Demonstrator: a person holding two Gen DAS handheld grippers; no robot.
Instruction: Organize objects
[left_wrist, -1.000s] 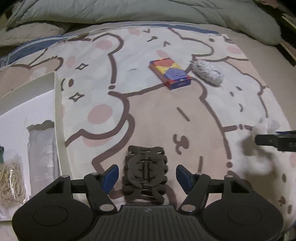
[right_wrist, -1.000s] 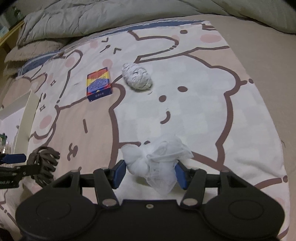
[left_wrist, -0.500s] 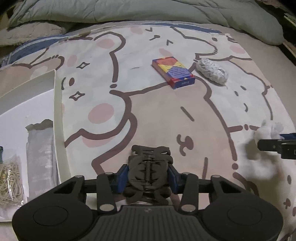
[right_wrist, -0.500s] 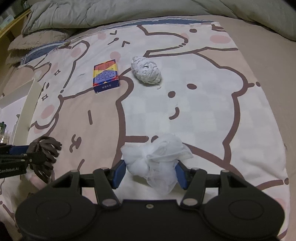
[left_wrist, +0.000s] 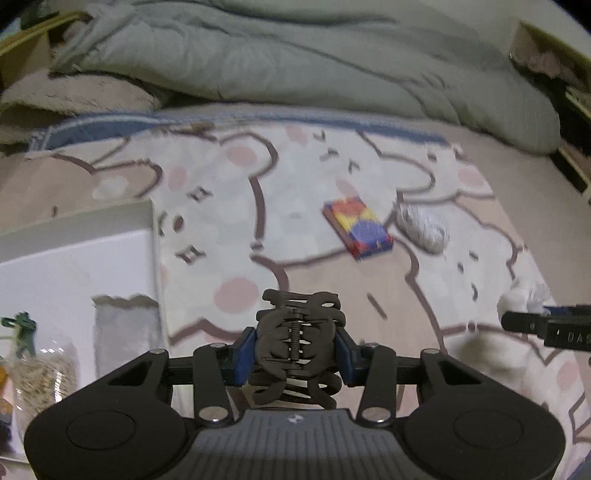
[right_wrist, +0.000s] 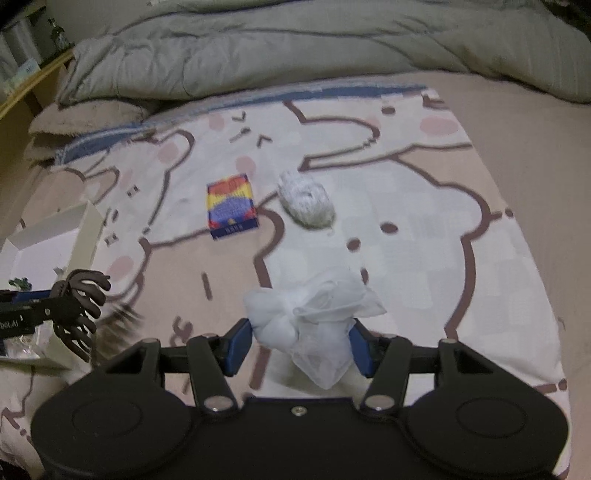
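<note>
one hair claw (left_wrist: 297, 347), one card box (left_wrist: 357, 229), two white bundles (right_wrist: 306, 201)

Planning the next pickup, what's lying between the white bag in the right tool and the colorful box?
Nothing: in the right wrist view only bare blanket lies between the white bag and the colorful box. The gray bundle sits beside the box.

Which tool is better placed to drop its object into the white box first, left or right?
Left, probably. The left tool holds the hair claw right beside the white box; the right tool with its white bundle is farther away.

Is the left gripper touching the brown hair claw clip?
Touching: the left wrist view shows the left gripper with both blue fingers pressed against the hair claw clip.
</note>
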